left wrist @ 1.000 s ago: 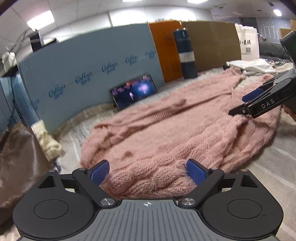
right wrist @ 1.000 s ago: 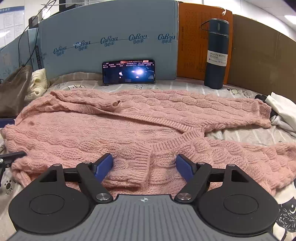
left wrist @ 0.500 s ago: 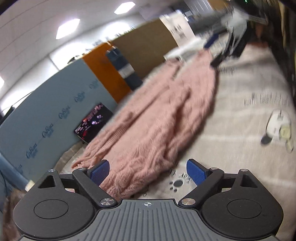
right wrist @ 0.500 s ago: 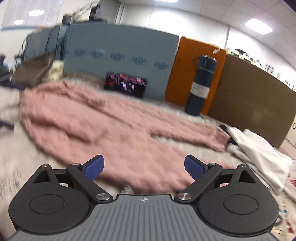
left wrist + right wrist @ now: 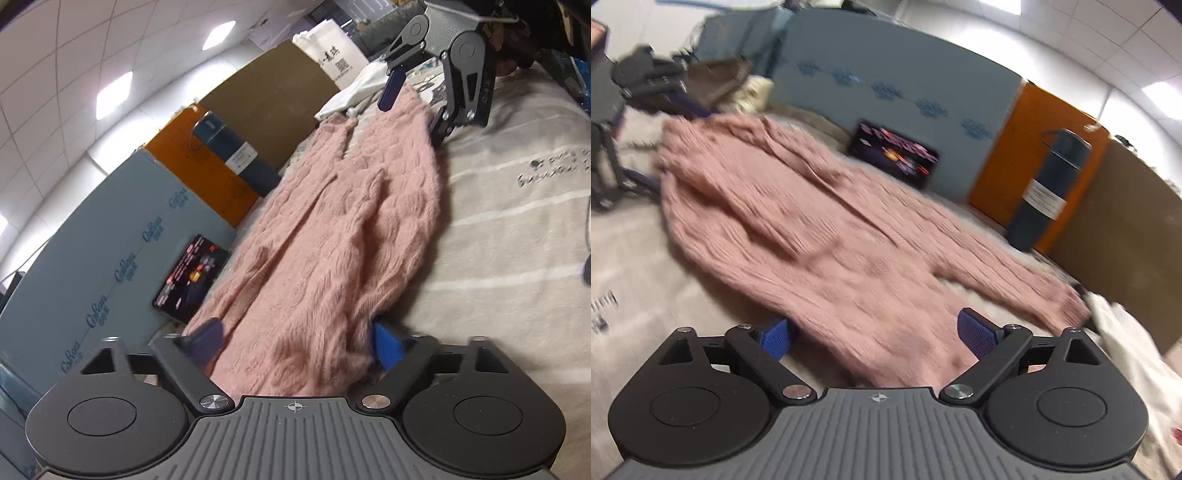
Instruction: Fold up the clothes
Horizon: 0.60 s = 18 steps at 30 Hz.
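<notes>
A pink cable-knit sweater [image 5: 343, 229] lies spread along the bed; in the right wrist view [image 5: 827, 236] it is blurred. My left gripper [image 5: 295, 343] is open, its jaws standing either side of one end of the sweater. My right gripper [image 5: 879, 334] is open, its jaws straddling the opposite end of the sweater. The right gripper also shows in the left wrist view [image 5: 417, 107] at the far end of the sweater, tilted. The left gripper shows blurred at the left edge of the right wrist view [image 5: 631, 184].
A striped printed bedsheet [image 5: 517, 229] covers the bed. A phone with a lit screen [image 5: 894, 155] leans on a blue board [image 5: 886, 74]. A dark flask [image 5: 1049, 192] stands by an orange panel. White clothes [image 5: 1126, 343] lie at the right. A brown bag [image 5: 716, 81] sits far left.
Both grippers have tilted and moved to opposite ends of the sweater, which now sits between each pair of open jaws. Both views have rolled sideways.
</notes>
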Motion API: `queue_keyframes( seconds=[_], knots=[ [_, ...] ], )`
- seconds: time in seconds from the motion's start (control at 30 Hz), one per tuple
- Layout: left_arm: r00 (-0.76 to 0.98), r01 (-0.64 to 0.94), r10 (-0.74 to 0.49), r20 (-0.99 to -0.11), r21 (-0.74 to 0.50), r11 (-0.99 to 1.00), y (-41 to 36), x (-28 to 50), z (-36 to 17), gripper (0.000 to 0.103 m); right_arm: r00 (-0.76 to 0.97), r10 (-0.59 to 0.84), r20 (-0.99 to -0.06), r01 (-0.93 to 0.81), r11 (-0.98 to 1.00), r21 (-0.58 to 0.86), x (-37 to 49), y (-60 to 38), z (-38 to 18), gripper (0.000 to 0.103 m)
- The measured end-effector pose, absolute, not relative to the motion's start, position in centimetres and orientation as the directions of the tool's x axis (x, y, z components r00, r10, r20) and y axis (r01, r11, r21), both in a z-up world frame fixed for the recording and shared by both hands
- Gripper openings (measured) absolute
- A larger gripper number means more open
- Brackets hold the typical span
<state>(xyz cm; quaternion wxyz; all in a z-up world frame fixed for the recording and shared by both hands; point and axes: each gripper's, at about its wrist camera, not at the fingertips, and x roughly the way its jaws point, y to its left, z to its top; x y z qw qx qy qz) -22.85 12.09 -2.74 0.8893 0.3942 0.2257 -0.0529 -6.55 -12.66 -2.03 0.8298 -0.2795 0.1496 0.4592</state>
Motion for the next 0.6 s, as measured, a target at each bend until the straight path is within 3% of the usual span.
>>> queue_keyframes(
  seconds=[0.07, 0.1, 0.13, 0.17, 0.2, 0.23, 0.33, 0.5, 0.6],
  knots=[
    [0.886, 0.269, 0.092, -0.454, 0.665, 0.696, 12.7, -23.0, -2.8, 0.056, 0.519, 0.697, -0.494, -0.855, 0.424, -0.299, -6.1, -12.8, -1.8, 0.091],
    [0.884, 0.263, 0.099, -0.457, 0.661, 0.702, 13.1, -23.1, -2.9, 0.040, 0.530, 0.694, -0.488, -0.848, 0.448, -0.283, -5.5, -13.3, -1.6, 0.089],
    [0.883, 0.252, 0.110, -0.457, 0.659, 0.709, 13.4, -23.1, -2.9, 0.030, 0.541, 0.689, -0.482, -0.840, 0.473, -0.266, -5.0, -13.8, -1.4, 0.081],
    [0.884, 0.239, 0.117, -0.453, 0.652, 0.719, 13.8, -23.1, -2.9, 0.026, 0.546, 0.688, -0.477, -0.834, 0.497, -0.237, -4.5, -14.3, -1.1, 0.073],
    [0.886, 0.224, 0.120, -0.447, 0.641, 0.734, 14.2, -23.0, -2.8, 0.020, 0.539, 0.697, -0.473, -0.836, 0.512, -0.198, -3.9, -14.9, -0.9, 0.055],
    [0.889, 0.208, 0.123, -0.441, 0.629, 0.749, 14.5, -22.9, -2.6, 0.019, 0.519, 0.713, -0.472, -0.844, 0.515, -0.149, -3.4, -15.4, -0.7, 0.038],
    [0.903, 0.166, 0.134, -0.409, 0.617, 0.769, 15.4, -22.4, -2.0, 0.015, 0.483, 0.739, -0.469, -0.855, 0.514, -0.070, -1.8, -16.1, -0.5, 0.021],
    [0.921, 0.101, 0.161, -0.355, 0.615, 0.782, 17.0, -21.1, -0.3, 0.014, 0.454, 0.823, -0.342, -0.872, 0.489, 0.020, 1.3, -15.7, 2.2, 0.013],
    [0.915, 0.087, 0.177, -0.363, 0.605, 0.791, 18.6, -20.0, 0.9, 0.014, 0.437, 0.840, -0.322, -0.883, 0.469, 0.024, 3.7, -13.7, 3.3, 0.012]
  ],
)
